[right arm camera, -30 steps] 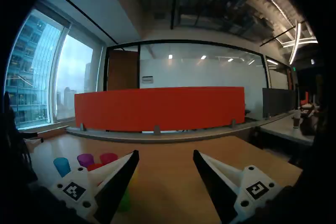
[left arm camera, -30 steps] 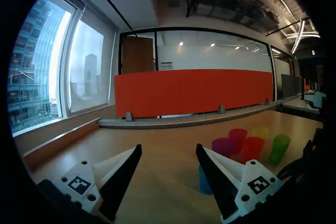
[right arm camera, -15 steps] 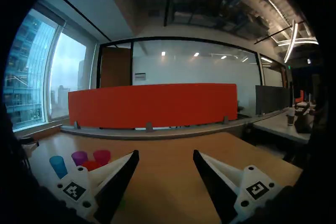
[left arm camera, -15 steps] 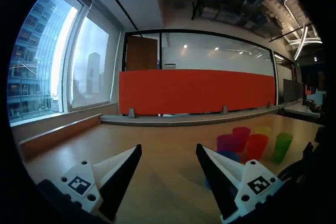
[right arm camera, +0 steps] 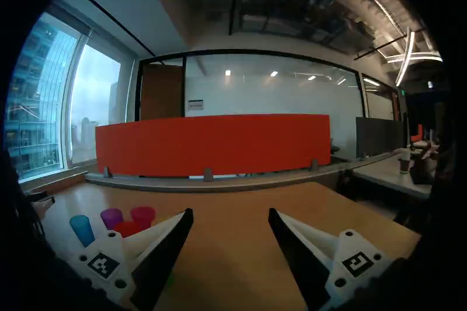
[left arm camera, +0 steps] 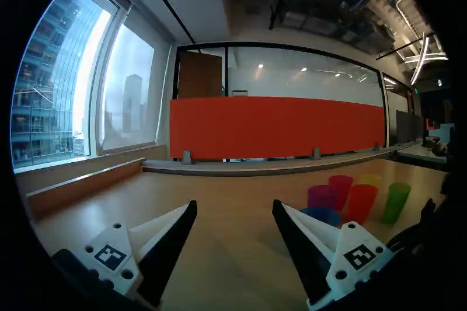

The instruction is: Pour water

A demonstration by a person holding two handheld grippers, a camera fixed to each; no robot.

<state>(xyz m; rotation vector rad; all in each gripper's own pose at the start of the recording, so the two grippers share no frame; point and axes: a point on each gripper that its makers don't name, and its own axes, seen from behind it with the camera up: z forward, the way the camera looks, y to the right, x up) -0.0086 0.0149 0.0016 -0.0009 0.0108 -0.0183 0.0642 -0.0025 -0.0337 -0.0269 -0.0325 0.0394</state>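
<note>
Wooden desk point(left arm camera: 233, 252), cups point(left arm camera: 360, 201) right of left gripper's point(left arm camera: 234, 206) jaws

Bare table point(left arm camera: 233, 206) lies open ahead; clustered cups point(left arm camera: 362, 200) block the right side in the left gripper view.

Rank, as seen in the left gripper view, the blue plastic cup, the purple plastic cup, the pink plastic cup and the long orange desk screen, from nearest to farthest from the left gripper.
1. Blue plastic cup: low right, just behind the jaws.
2. Purple plastic cup: directly behind the blue one.
3. Pink plastic cup: back row, slightly further right.
4. Long orange desk screen: farthest, across the back.
</note>
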